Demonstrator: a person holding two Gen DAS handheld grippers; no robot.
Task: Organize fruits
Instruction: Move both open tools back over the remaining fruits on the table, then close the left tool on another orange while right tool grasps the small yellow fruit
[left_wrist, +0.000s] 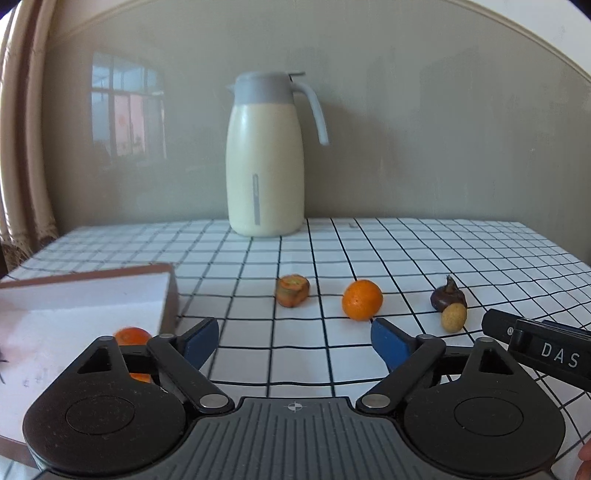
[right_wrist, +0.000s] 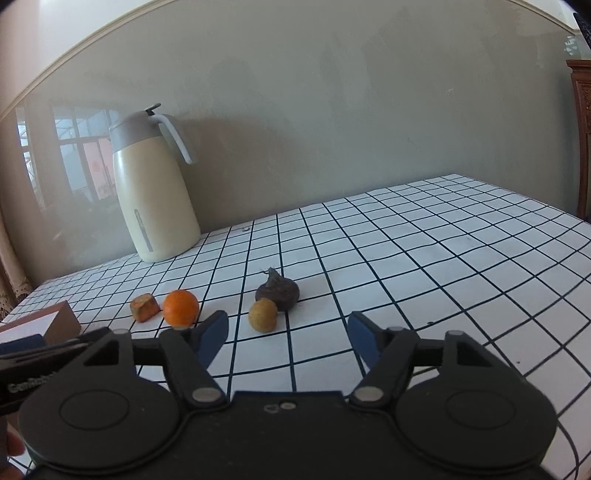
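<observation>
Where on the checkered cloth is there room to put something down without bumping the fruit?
The checkered cloth is bare on the far right, past the dark bulb. Bare too between the jug and the fruit row. Crowded: the small tan fruit touches the bulb, with the orange and squarish orange-brown piece close together beside the box.

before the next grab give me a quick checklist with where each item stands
1. Left gripper open and holding nothing: ok.
2. Right gripper open and holding nothing: ok.
3. Box within reach at the left, one orange fruit already inside: ok.
4. Tangerine standing free on the checked cloth, apart from the orange-brown fruit piece: ok.
5. Small tan round fruit clear of the dark bulb-shaped fruit for a clean pinch: not ok, they look to be touching.
6. Thermos jug out of the way at the back: ok.
</observation>
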